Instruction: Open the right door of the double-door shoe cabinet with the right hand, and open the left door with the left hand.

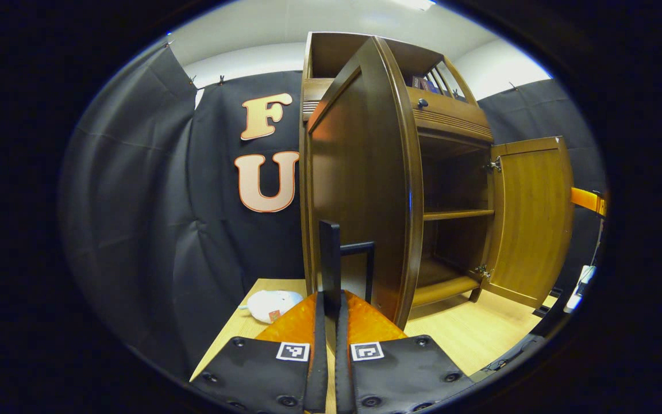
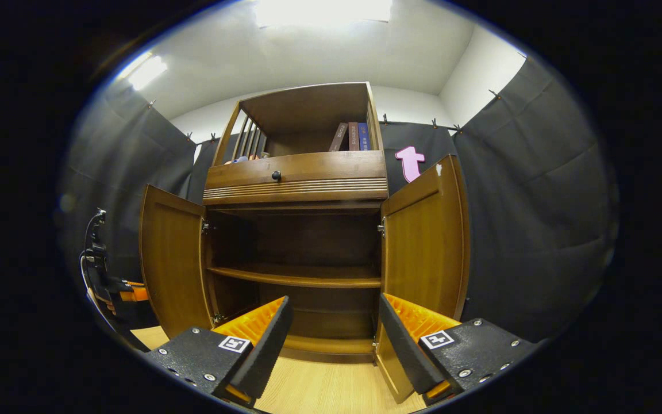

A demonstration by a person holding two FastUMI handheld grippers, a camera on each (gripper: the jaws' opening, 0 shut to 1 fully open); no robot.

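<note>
Left gripper view: left claw (image 1: 331, 313) clamped on black handle (image 1: 331, 264); right claw (image 2: 334, 333) wide, empty.

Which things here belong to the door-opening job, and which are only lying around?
Belong to the job:
- left door, open
- its handle, gripped by the left gripper
- right door, open
- right gripper, open, holding nothing

Only lying around:
- books on the top shelf
- drawer knob
- white soft toy on the floor
</note>
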